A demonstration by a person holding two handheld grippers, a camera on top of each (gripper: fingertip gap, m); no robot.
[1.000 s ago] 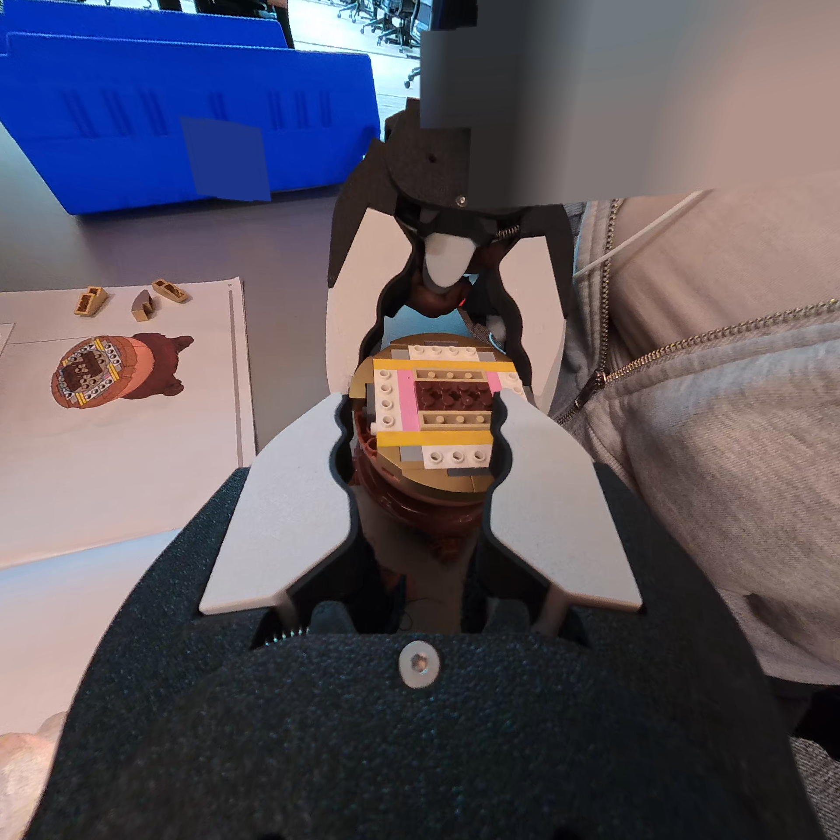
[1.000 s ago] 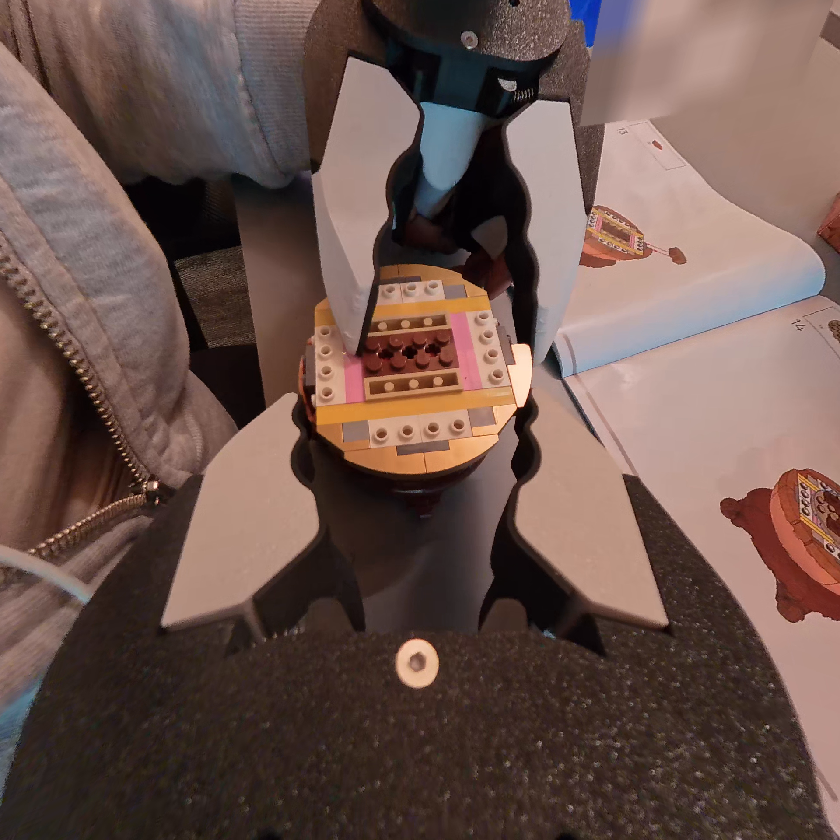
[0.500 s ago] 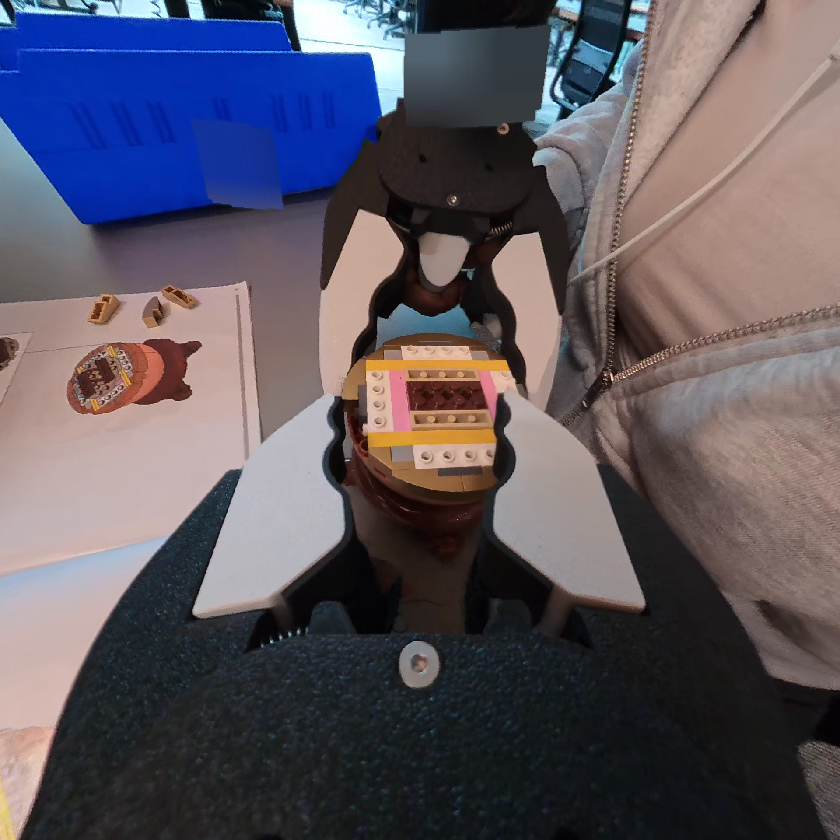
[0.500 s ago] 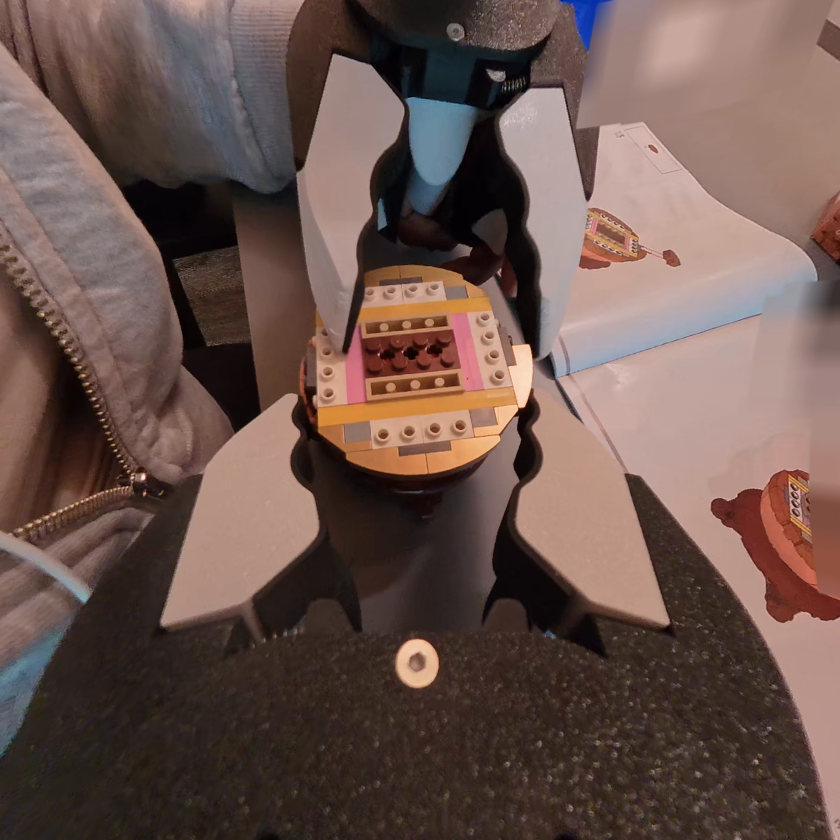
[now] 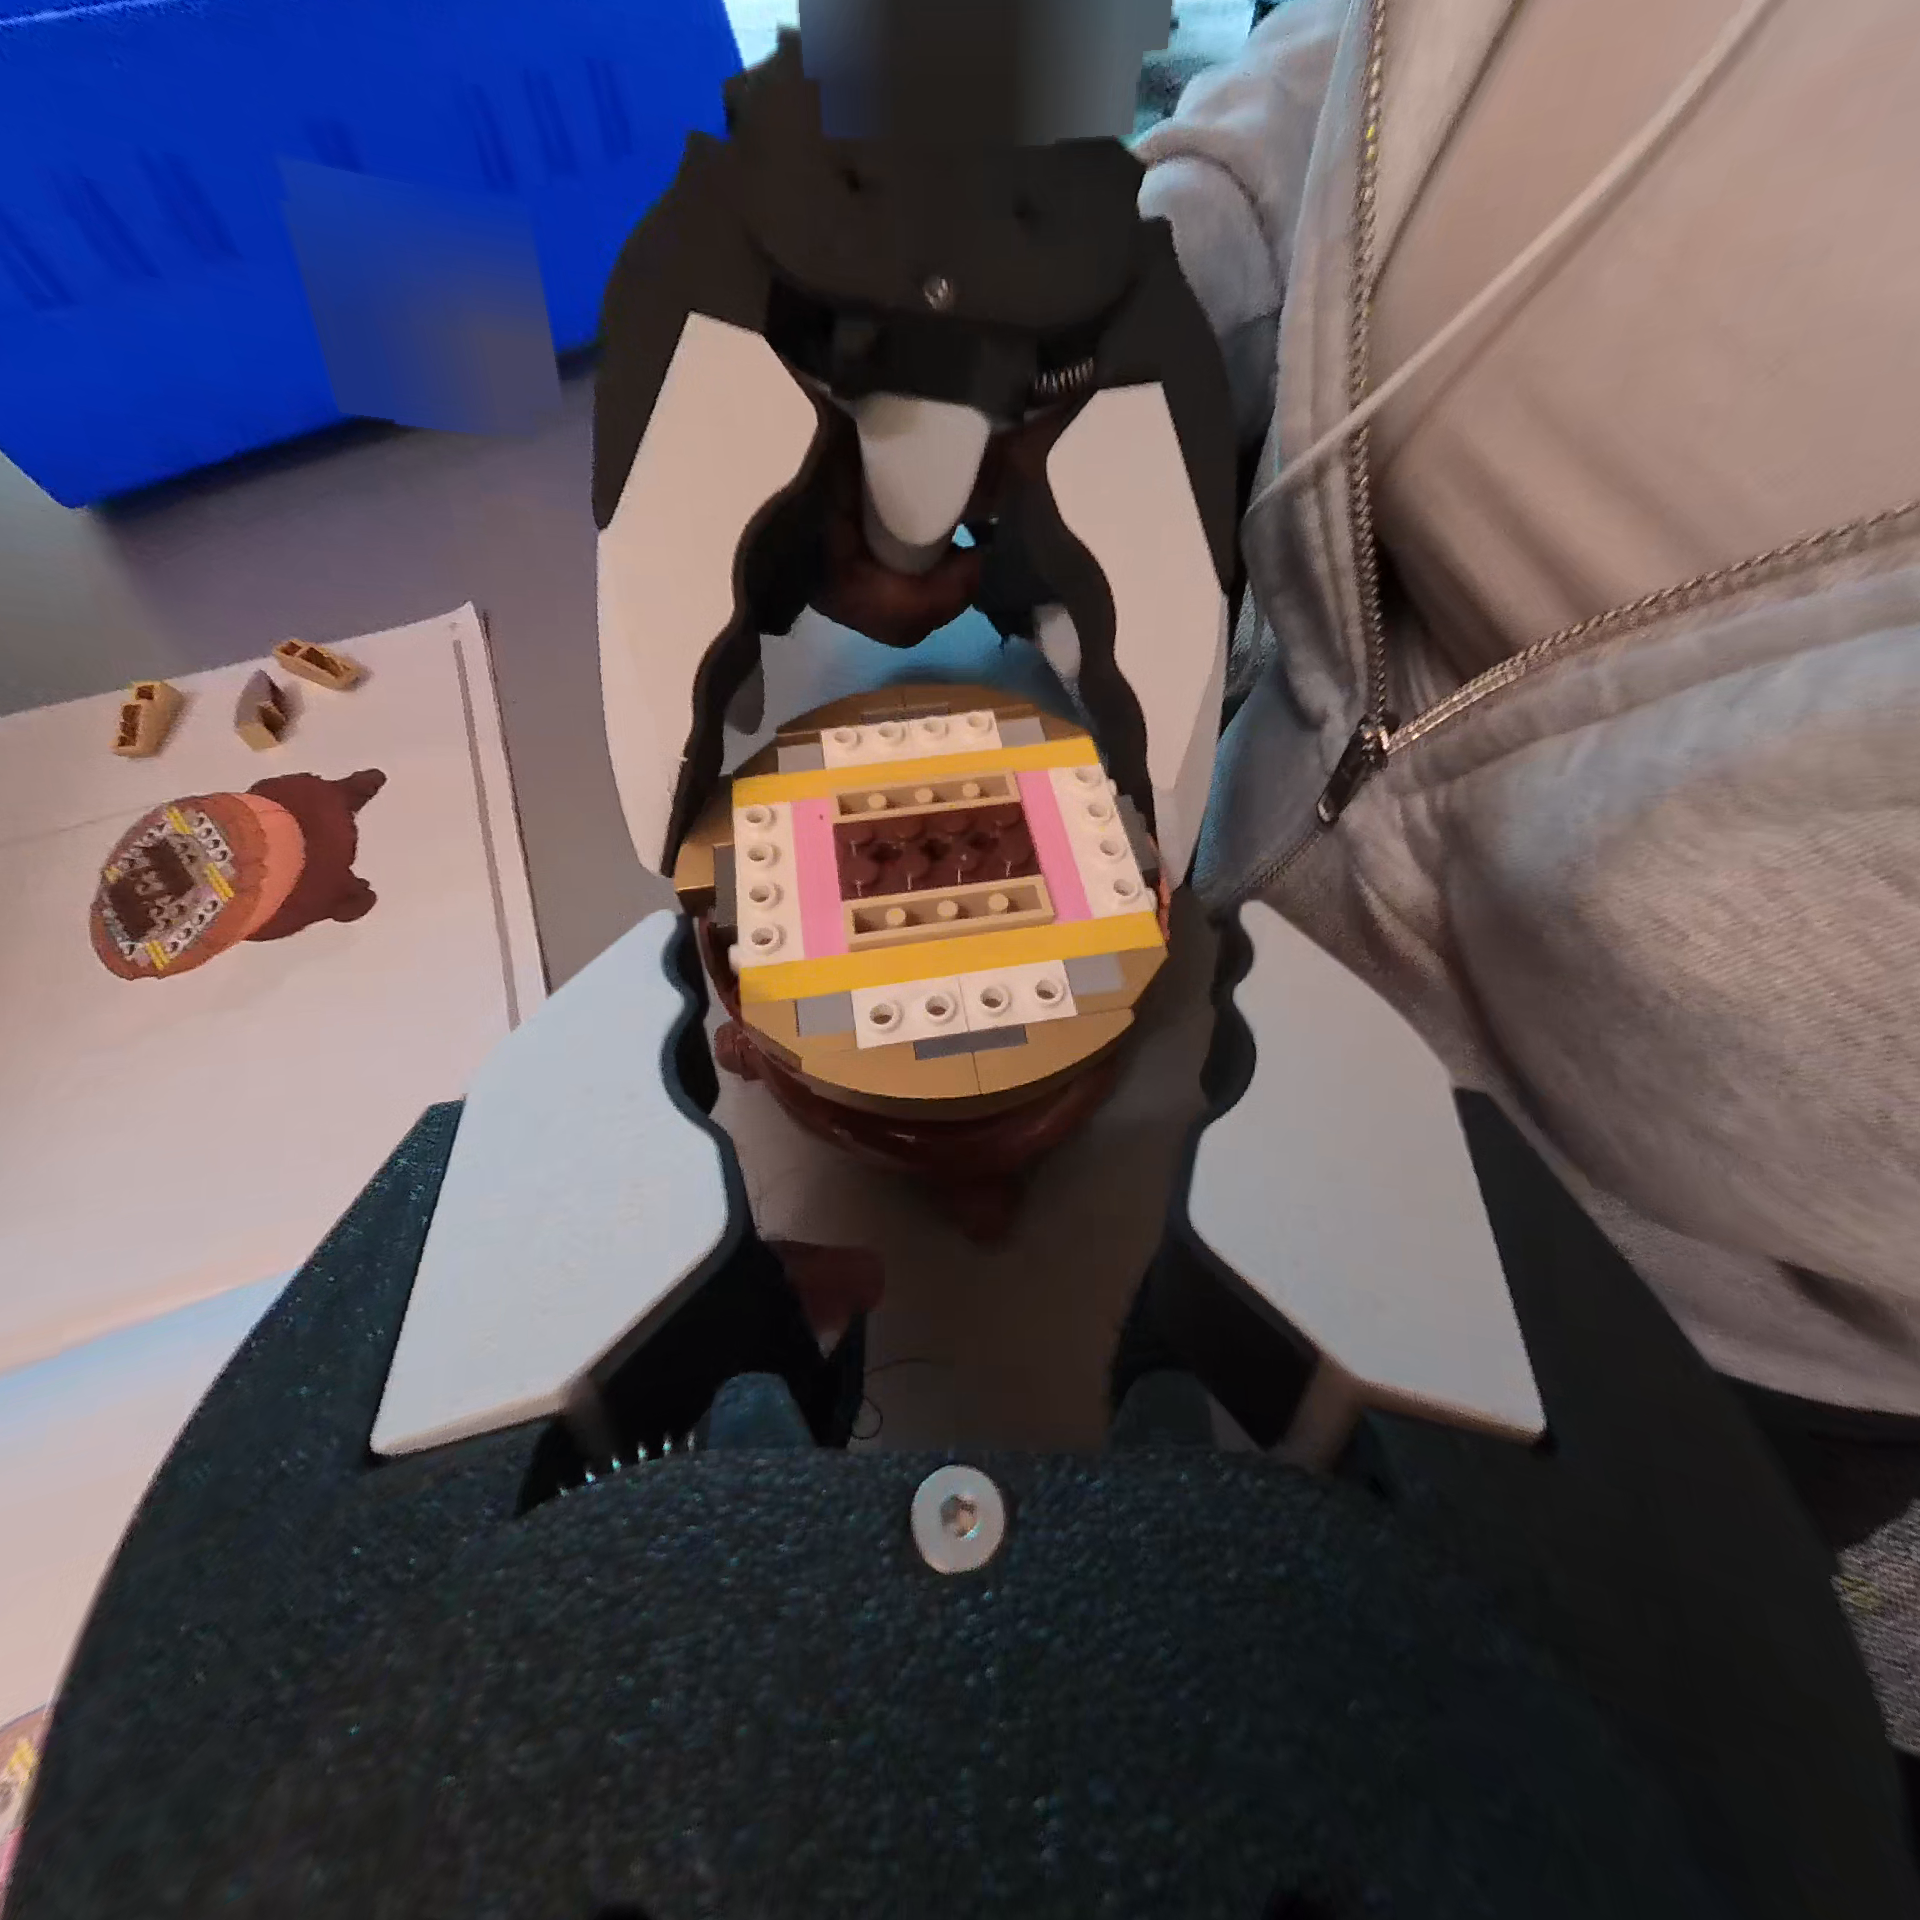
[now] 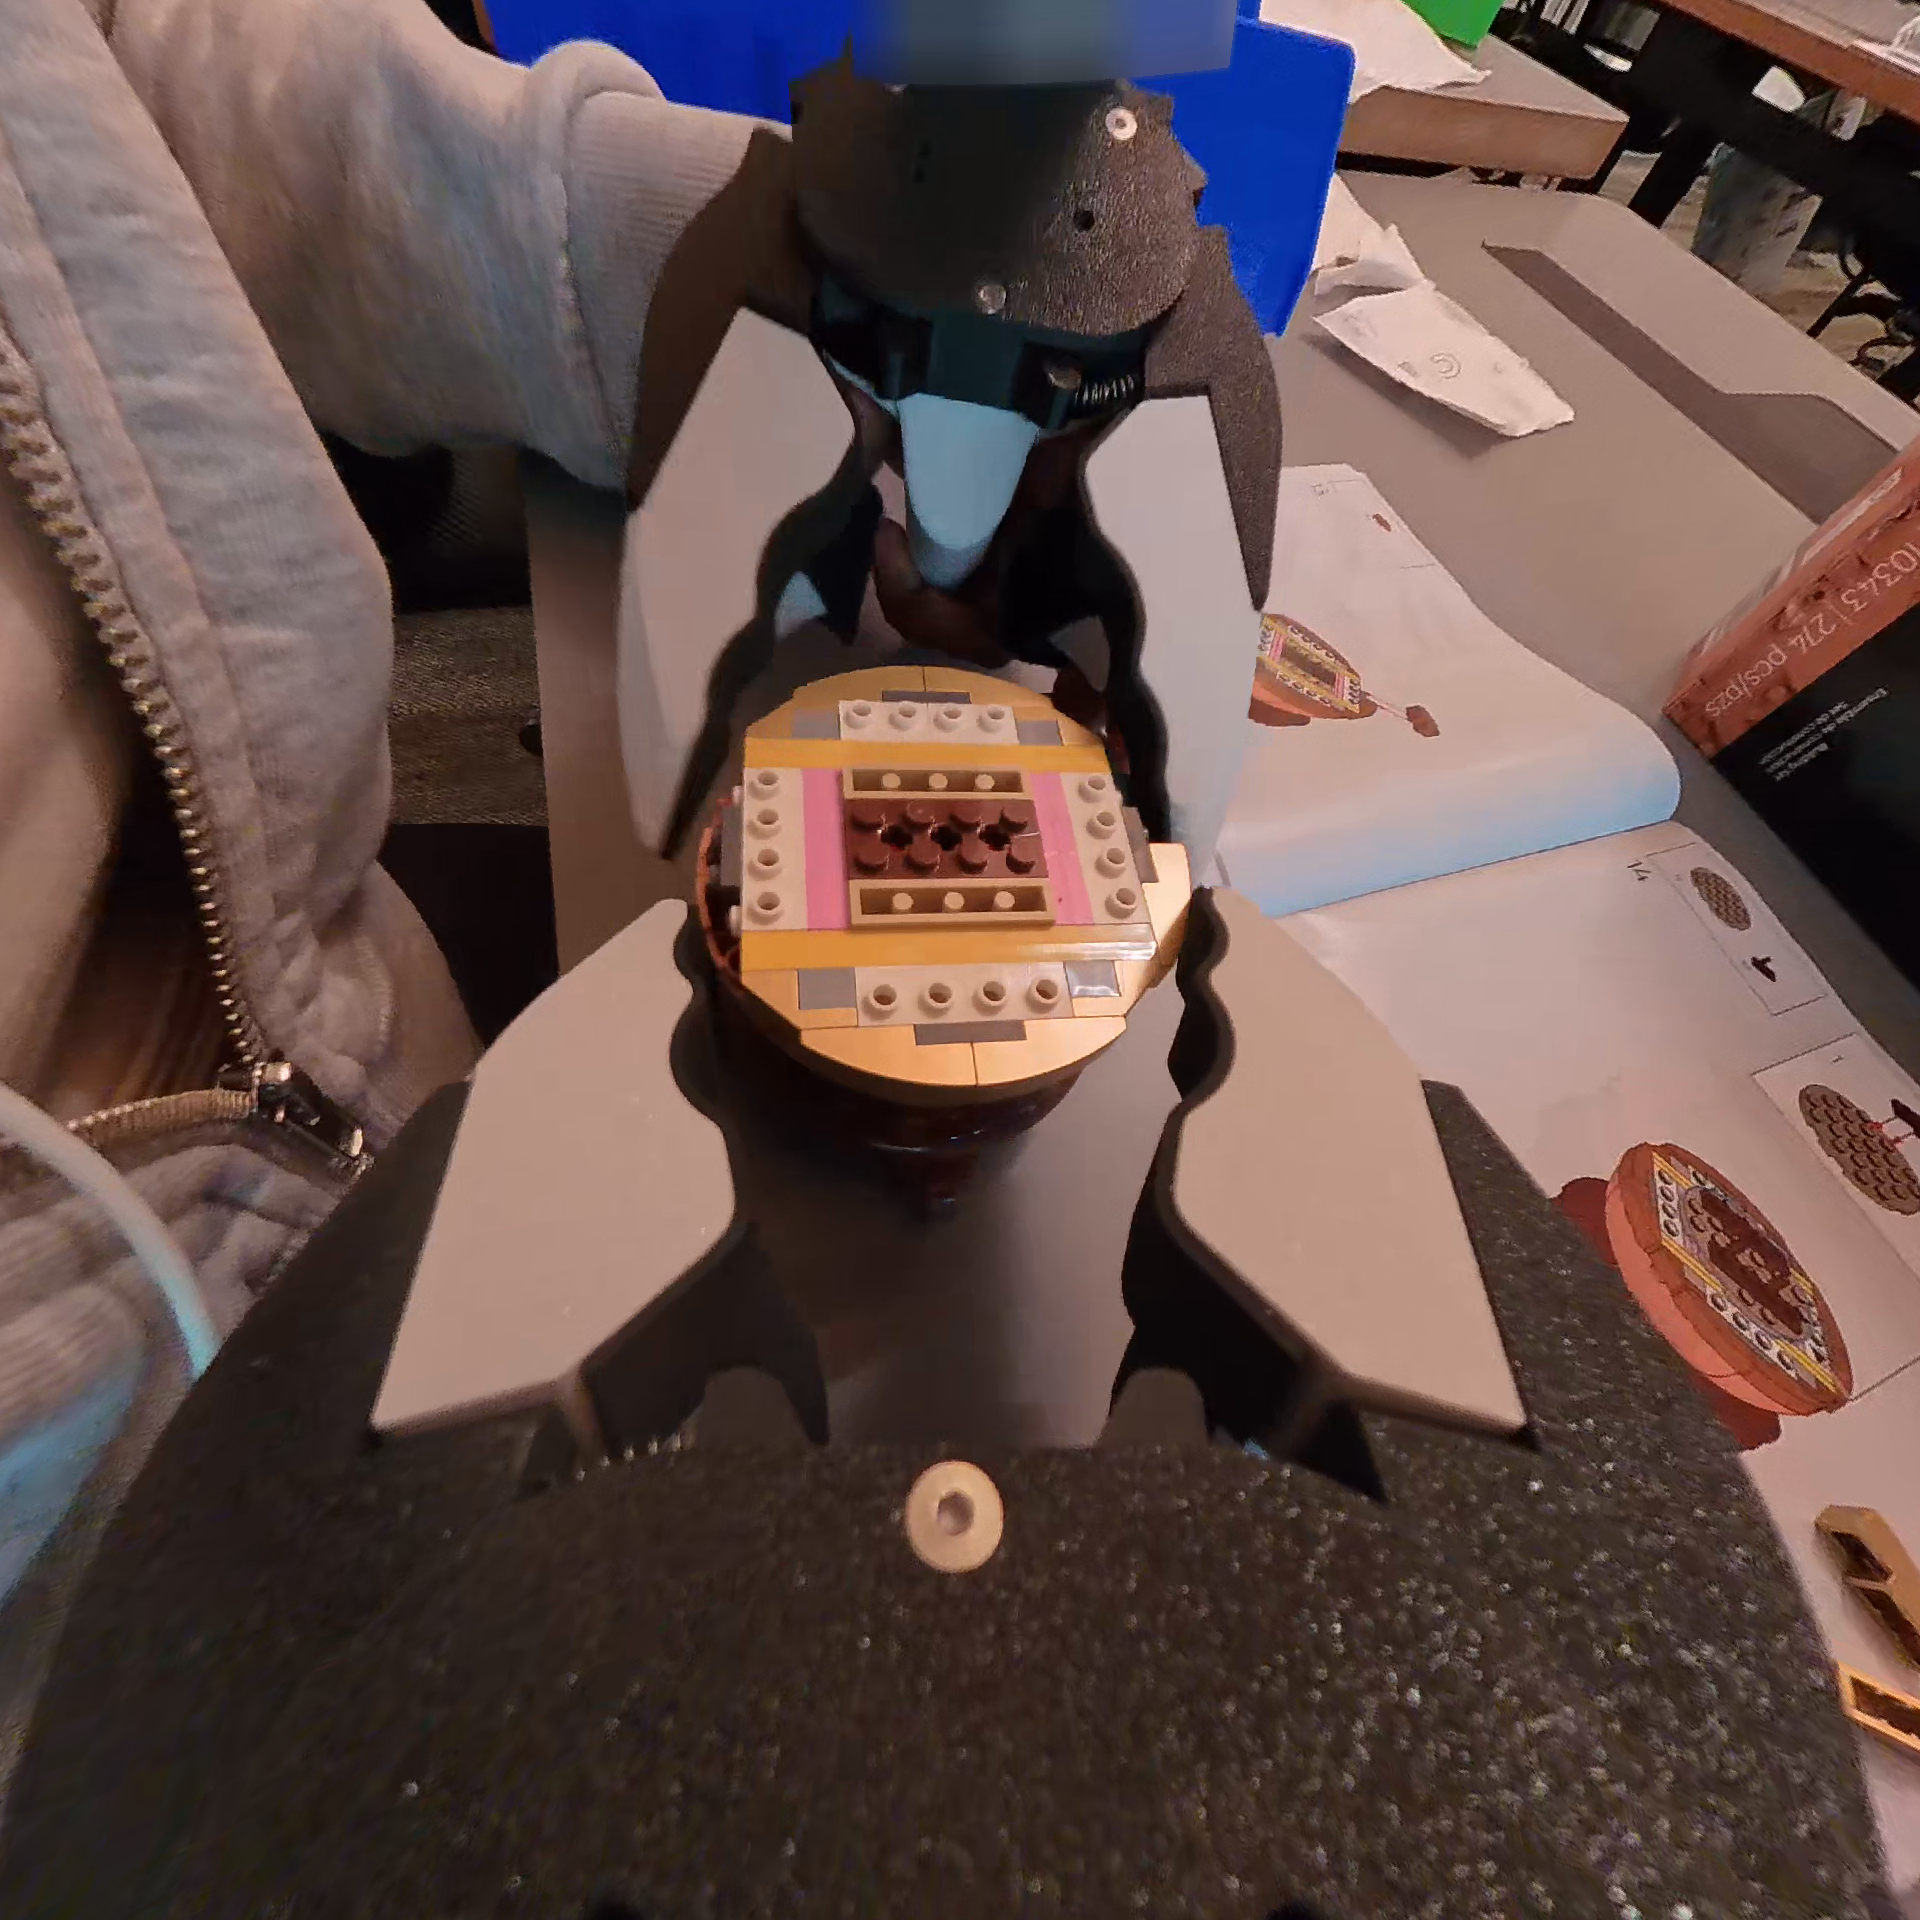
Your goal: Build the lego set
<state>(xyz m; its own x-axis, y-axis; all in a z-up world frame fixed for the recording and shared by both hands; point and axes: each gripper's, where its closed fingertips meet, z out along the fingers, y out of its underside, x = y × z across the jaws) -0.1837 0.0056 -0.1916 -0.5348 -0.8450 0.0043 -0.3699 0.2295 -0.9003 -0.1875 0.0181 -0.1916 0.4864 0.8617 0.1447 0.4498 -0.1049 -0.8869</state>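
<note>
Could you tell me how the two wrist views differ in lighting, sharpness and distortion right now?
Left wrist view: cool daylight, the lego model fairly sharp, the far right gripper and blue crate smeared, straight edges bowed by the wide lens. Right wrist view: warmer and dimmer, model soft, sleeve blurred, instruction booklet curving at the edge.

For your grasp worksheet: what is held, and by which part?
The round lego model, clamped at its tan rim by the left gripper and the right gripper, facing each other.
</note>
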